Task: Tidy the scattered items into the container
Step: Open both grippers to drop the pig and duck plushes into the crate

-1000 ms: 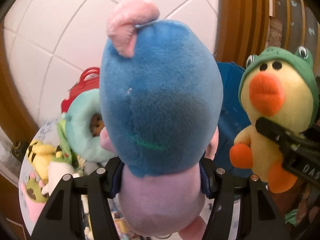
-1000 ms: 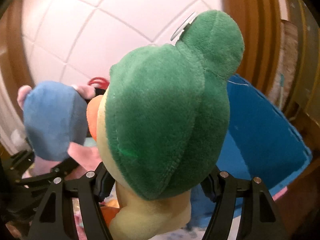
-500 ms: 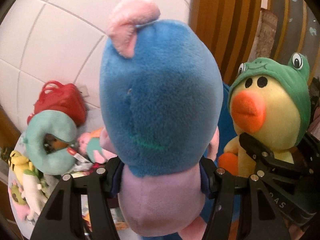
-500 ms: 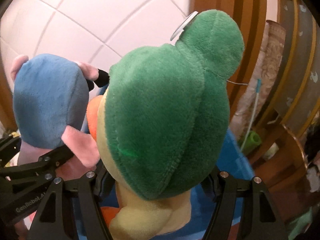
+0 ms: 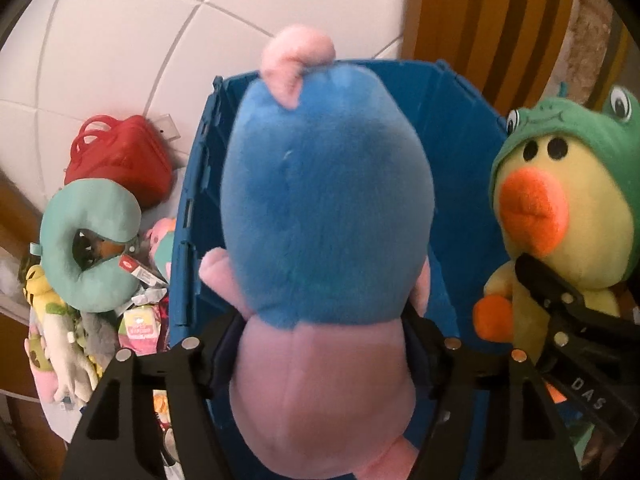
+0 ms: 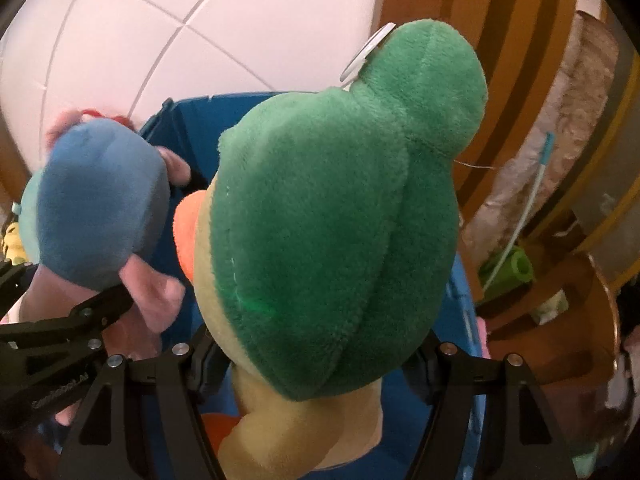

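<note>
My left gripper (image 5: 320, 344) is shut on a blue and pink plush toy (image 5: 324, 208) and holds it over the open blue bin (image 5: 460, 128). My right gripper (image 6: 316, 356) is shut on a yellow duck plush with a green frog hood (image 6: 340, 220), also above the blue bin (image 6: 188, 120). The duck plush (image 5: 560, 208) shows at the right of the left wrist view. The blue and pink plush (image 6: 96, 208) shows at the left of the right wrist view. The bin's inside is mostly hidden by the toys.
Left of the bin lie a red bag (image 5: 120, 160), a mint neck pillow (image 5: 92, 236), several small plush toys (image 5: 56, 332) and packets (image 5: 138, 324) on white floor tiles. Wooden furniture (image 6: 552, 320) and a green tube (image 6: 508, 268) stand to the right.
Both grippers have moved with their toys toward the blue bin, which now sits right below and ahead of them. The pile of items has slid to the left.
</note>
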